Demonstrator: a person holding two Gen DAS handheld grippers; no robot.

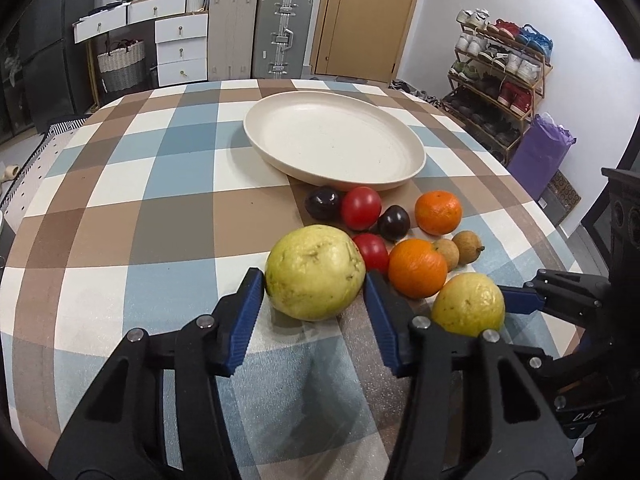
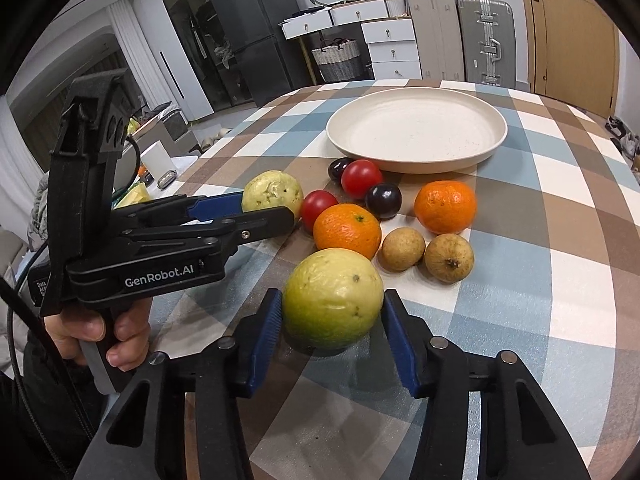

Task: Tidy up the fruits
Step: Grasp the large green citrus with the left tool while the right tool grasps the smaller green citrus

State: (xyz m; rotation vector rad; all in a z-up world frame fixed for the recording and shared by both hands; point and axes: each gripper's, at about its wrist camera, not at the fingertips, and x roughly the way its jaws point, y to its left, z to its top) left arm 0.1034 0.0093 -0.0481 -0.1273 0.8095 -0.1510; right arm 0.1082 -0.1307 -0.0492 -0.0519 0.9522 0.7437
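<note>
The left gripper (image 1: 315,284) stands open, its blue pads flanking the larger guava (image 1: 315,272) on the checked tablecloth (image 1: 120,200). The right gripper (image 2: 332,320) likewise brackets the smaller guava (image 2: 333,298), jaws apart. Oranges (image 2: 347,231), tomatoes (image 2: 361,177), plums (image 2: 383,201) and longans (image 2: 449,257) cluster beyond, before the cream plate (image 2: 416,160).

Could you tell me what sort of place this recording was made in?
Most likely a lived-in home, perhaps a dining area near the entrance. A shoe rack full of shoes stands by a wooden door, suitcases line the wall, and a fridge stands beyond the checked table.
</note>
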